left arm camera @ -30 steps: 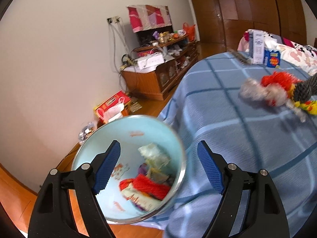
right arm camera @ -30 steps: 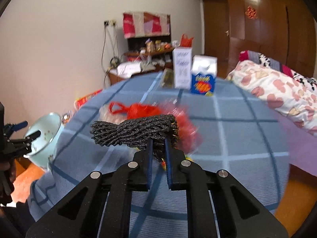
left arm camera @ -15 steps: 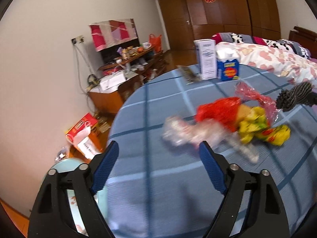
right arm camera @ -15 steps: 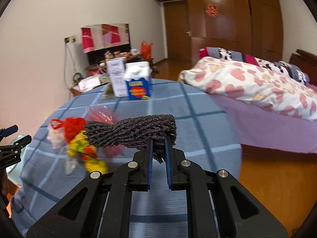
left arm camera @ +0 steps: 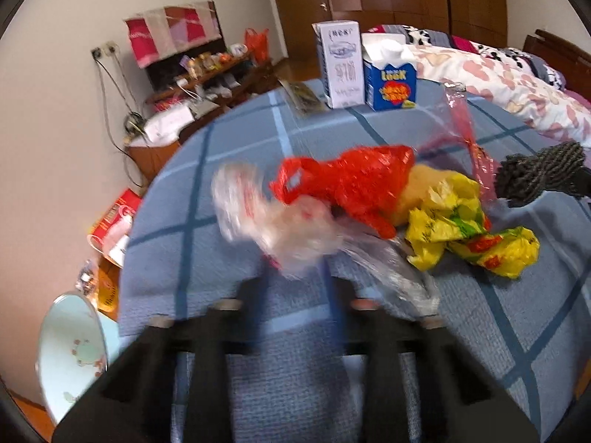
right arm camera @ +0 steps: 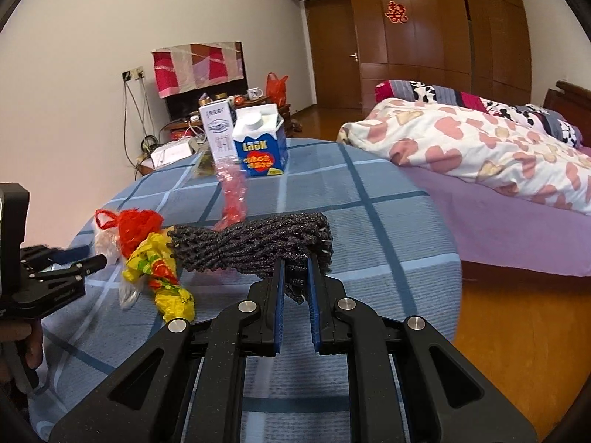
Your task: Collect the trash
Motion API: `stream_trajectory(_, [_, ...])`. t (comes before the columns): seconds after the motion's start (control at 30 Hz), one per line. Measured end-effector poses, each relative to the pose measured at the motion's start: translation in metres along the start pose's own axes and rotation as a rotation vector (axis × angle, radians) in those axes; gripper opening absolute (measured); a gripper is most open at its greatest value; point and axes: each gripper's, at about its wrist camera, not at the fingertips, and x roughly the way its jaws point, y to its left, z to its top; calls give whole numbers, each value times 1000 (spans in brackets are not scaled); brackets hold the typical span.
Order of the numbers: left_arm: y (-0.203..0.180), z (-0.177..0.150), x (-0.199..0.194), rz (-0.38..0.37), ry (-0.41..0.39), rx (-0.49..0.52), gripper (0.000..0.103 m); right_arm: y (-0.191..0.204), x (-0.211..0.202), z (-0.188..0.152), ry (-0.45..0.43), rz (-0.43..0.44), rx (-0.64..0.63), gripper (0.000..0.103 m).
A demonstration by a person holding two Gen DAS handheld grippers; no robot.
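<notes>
A round worktop (right arm camera: 388, 199) under a blue checked cloth carries a heap of trash near its left edge: a crumpled red net bag (left arm camera: 354, 181), a crinkled clear plastic bag (left arm camera: 280, 229) smeared by motion, a yellow wrapper (left arm camera: 476, 236) with red and green print, and a strip of thin pinkish-red film (left arm camera: 469, 129) standing up behind them; the red bag lies against both the clear one and the yellow one. The left gripper (left arm camera: 295, 280) is blurred at the near side of the clear bag, its jaws closing with a fold of that plastic at their tips, though whether the pads press on it I cannot tell. The right gripper (right arm camera: 295, 277) is clenched on a dark bundle of rough twisted mesh (right arm camera: 255, 243), held above the cloth just right of the heap. Toward the far edge stand a white carton (left arm camera: 341, 62) and a blue milk carton (left arm camera: 389, 74), side by side, with a flat packet (left arm camera: 303, 96) lying left of them. Beyond the left edge, low down, sits a pale blue bin (left arm camera: 70, 358).
</notes>
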Motion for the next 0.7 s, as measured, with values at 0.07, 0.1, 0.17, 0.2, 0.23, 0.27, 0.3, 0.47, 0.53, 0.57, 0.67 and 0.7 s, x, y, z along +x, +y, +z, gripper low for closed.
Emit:
stream_trajectory(0.07, [1, -2, -3, -6, -9, 7, 1, 2, 0, -1, 1, 5, -2, 12])
stream_trajectory(0.1, [3, -3, -6, -14, -14, 12, 0, 3, 0, -1, 1, 6, -3, 12])
stream_trajectory(0.17, [6, -4, -10, -14, -25, 13, 0, 7, -1, 0, -1, 9, -6, 12])
stream_trajectory(0.2, [9, -5, -14, -15, -32, 12, 0, 8, -2, 1, -2, 10, -9, 12])
stream_trajectory(0.23, [10, -5, -15, -16, -36, 12, 0, 10, -3, 1, -4, 10, -12, 12])
stream_trajectory(0.27, [12, -6, -18, -16, -43, 12, 0, 12, -3, 1, -4, 12, -16, 12])
stream_trajectory(0.3, [14, -6, -22, -12, -51, 15, 0, 14, -4, 1, -5, 13, -19, 12])
stream_trajectory(0.47, [24, -9, -41, -10, -93, 24, 0, 22, -7, 2, -10, 21, -34, 12])
stream_trajectory(0.53, [29, -10, -47, -13, -102, 19, 0, 27, -8, 4, -14, 28, -42, 12])
stream_trajectory(0.57, [30, -11, -49, -15, -105, 16, 0, 29, -8, 4, -15, 30, -45, 12])
stream_trajectory(0.67, [37, -13, -57, -20, -118, 9, 0, 35, -9, 6, -19, 36, -56, 12])
stream_trajectory(0.7, [39, -14, -58, -20, -120, 7, 0, 37, -9, 6, -20, 37, -58, 12])
